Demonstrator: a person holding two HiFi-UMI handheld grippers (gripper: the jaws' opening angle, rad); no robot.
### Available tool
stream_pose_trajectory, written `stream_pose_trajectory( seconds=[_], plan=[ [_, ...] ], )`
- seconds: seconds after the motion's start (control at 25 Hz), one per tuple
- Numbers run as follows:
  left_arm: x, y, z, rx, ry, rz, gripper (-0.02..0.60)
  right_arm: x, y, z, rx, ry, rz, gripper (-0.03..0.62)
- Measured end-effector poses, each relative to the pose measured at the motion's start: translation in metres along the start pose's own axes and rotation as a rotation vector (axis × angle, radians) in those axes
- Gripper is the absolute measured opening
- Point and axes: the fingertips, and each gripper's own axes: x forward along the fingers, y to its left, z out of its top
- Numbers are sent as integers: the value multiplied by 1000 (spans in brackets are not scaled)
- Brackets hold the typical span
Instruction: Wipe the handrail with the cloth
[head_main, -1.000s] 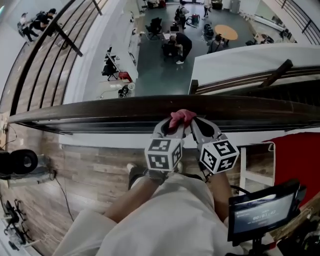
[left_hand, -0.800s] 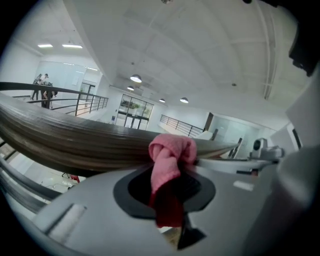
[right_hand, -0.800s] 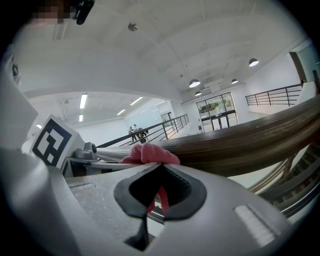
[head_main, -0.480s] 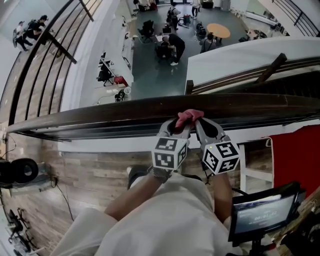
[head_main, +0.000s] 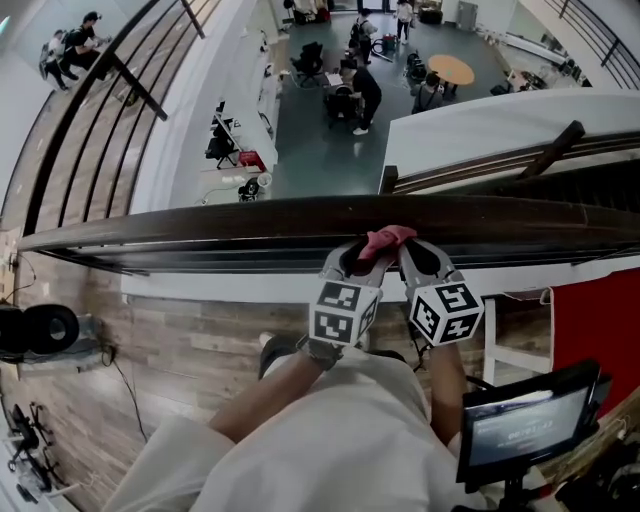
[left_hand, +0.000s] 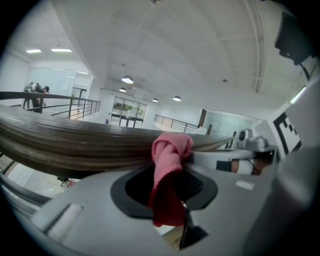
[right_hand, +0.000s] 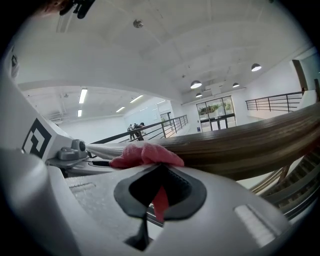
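Note:
A dark wooden handrail (head_main: 200, 222) runs across the head view from left to right. A pink-red cloth (head_main: 385, 240) lies bunched on its near edge. My left gripper (head_main: 358, 262) and right gripper (head_main: 408, 258) sit side by side just below the rail, both shut on the cloth. In the left gripper view the cloth (left_hand: 167, 170) hangs from between the jaws and presses against the handrail (left_hand: 70, 142). In the right gripper view the cloth (right_hand: 145, 155) rests on the handrail (right_hand: 250, 145) above the jaws.
Beyond the rail is a drop to a lower floor with people, chairs and a round table (head_main: 452, 68). A white ledge (head_main: 230, 285) and wooden floor lie below the rail. A screen (head_main: 515, 425) stands at lower right, a black speaker (head_main: 40, 328) at left.
Both grippers and the cloth have slid a little to the right along the handrail. Their hold on the cloth is unchanged.

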Motion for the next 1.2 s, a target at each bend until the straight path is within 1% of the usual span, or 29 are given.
stream_pose_trajectory(
  seconds=[0.12, 0.24, 0.48, 0.64, 0.72, 0.84, 0.96, 1.2],
  plan=[
    [-5, 6, 1, 11, 0, -1, 124, 6, 4, -2, 8, 8, -9, 3],
    [-9, 10, 1, 38, 4, -16, 133, 8, 3, -3, 24, 8, -26, 3],
    [-22, 15, 2, 106, 3, -80, 138, 10, 7, -3, 29, 6, -52, 3],
    [-34, 24, 2, 133, 14, -110, 135, 16, 20, -4, 5, 20, -44, 3],
    [-39, 29, 3, 138, 12, -121, 128, 19, 26, -4, 0, 24, -39, 3],
    [-48, 35, 2, 147, 16, -138, 93, 24, 37, -5, 10, 25, -32, 3],
    [-59, 44, 2, 140, 15, -145, 78, 30, 50, -5, 13, 29, -25, 3],
    [-83, 76, 4, 103, 4, -110, 74, 50, 84, -4, 3, 50, 9, 3]
  ],
)
